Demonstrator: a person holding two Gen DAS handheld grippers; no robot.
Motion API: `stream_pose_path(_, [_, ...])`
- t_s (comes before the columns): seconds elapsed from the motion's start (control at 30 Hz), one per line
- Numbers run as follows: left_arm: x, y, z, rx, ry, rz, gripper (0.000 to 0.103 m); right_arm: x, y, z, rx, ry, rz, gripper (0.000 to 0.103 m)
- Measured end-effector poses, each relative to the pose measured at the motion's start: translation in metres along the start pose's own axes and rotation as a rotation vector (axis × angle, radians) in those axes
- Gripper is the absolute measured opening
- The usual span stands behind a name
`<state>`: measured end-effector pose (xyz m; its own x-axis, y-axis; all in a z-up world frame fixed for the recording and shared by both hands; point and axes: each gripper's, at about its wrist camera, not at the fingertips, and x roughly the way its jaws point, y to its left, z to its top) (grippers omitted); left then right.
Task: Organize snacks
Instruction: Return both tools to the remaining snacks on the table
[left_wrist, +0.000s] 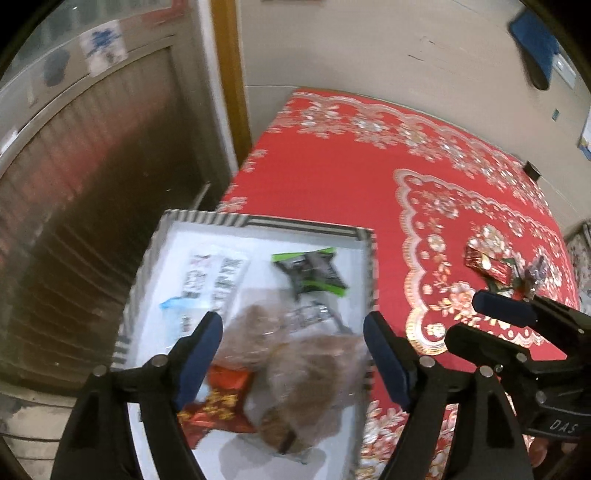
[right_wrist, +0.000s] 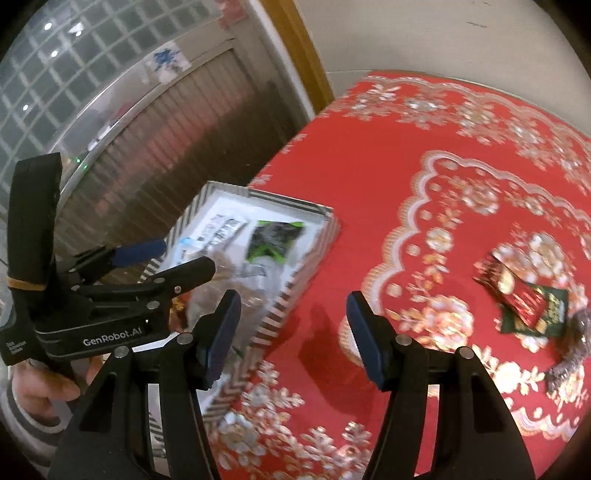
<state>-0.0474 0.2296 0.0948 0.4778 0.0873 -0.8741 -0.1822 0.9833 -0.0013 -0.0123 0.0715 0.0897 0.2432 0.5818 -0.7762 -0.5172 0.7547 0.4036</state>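
A striped-walled box (left_wrist: 258, 223) with a white floor stands on the left part of the red tablecloth (left_wrist: 332, 177). It holds a green-black packet (left_wrist: 310, 271), a white printed packet (left_wrist: 218, 278), clear bags of brown snacks (left_wrist: 306, 373) and a red-gold packet (left_wrist: 218, 406). My left gripper (left_wrist: 293, 358) is open and empty above the box. My right gripper (right_wrist: 291, 334) is open and empty over the cloth, just right of the box (right_wrist: 295, 291). A red packet (right_wrist: 513, 291) on a dark green packet (right_wrist: 554, 306) lies on the cloth to the right.
A silvery wrapped snack (right_wrist: 570, 362) lies by the red packet at the cloth's right edge. A wooden-slat cabinet front (left_wrist: 85, 206) stands left of the table, a cream wall (left_wrist: 369, 44) behind. The cloth's middle (right_wrist: 369, 166) is bare.
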Motion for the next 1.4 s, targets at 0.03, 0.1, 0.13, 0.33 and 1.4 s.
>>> stream_pose_path(0.03, [0.001, -0.006, 0.001, 0.007, 0.003, -0.007, 0.081, -0.002, -0.004, -0.001, 0.007, 0.001, -0.005, 0.06])
stream_pose_path(0.1, [0.003, -0.019, 0.003, 0.025, 0.009, -0.021, 0.081, -0.008, -0.016, -0.006, 0.025, 0.001, -0.022, 0.06])
stream_pose_path(0.13, [0.004, -0.025, 0.004, 0.036, 0.012, -0.025, 0.081, -0.011, -0.022, -0.008, 0.034, 0.001, -0.028, 0.06])
stream_pose_path(0.33, [0.014, -0.064, 0.009, 0.083, 0.035, -0.058, 0.081, -0.027, -0.058, -0.025, 0.094, -0.005, -0.065, 0.06])
stream_pose_path(1.4, [0.055, -0.129, 0.026, 0.067, 0.124, -0.015, 0.081, -0.025, -0.158, 0.006, 0.061, -0.008, -0.09, 0.06])
